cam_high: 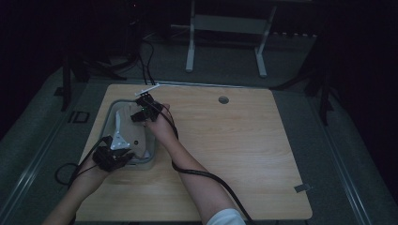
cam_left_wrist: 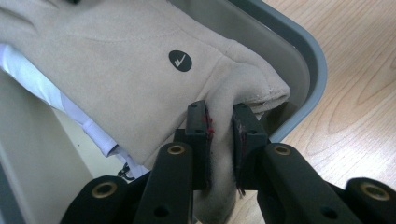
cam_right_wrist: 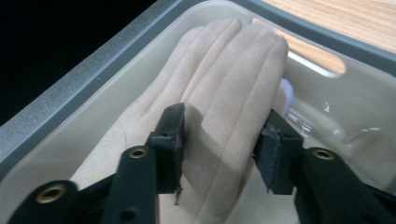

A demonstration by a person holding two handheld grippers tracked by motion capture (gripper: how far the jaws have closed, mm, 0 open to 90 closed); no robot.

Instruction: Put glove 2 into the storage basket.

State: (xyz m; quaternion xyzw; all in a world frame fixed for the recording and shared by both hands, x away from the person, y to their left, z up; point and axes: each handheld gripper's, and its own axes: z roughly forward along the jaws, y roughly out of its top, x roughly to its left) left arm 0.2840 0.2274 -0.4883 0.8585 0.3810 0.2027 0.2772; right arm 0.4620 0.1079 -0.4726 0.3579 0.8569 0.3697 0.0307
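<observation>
While the beige glove (cam_left_wrist: 116, 60) lies in the grey bin (cam_left_wrist: 306, 60) on your worktop (cam_high: 234, 140), your left tongs (cam_left_wrist: 219, 126) pinch its cuff; your right tongs (cam_right_wrist: 224, 140) straddle its fingers, spread.

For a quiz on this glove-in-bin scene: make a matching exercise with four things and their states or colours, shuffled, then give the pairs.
Things:
1. beige glove
2. left claw
3. right claw
4. bin

States:
A. grey-rimmed, on the wooden table
B. jaws apart around the glove's fingers
C. pinching the glove's cuff edge
D. lying inside the bin, with a black round logo

Pairs: 1-D, 2-C, 3-B, 4-A
</observation>
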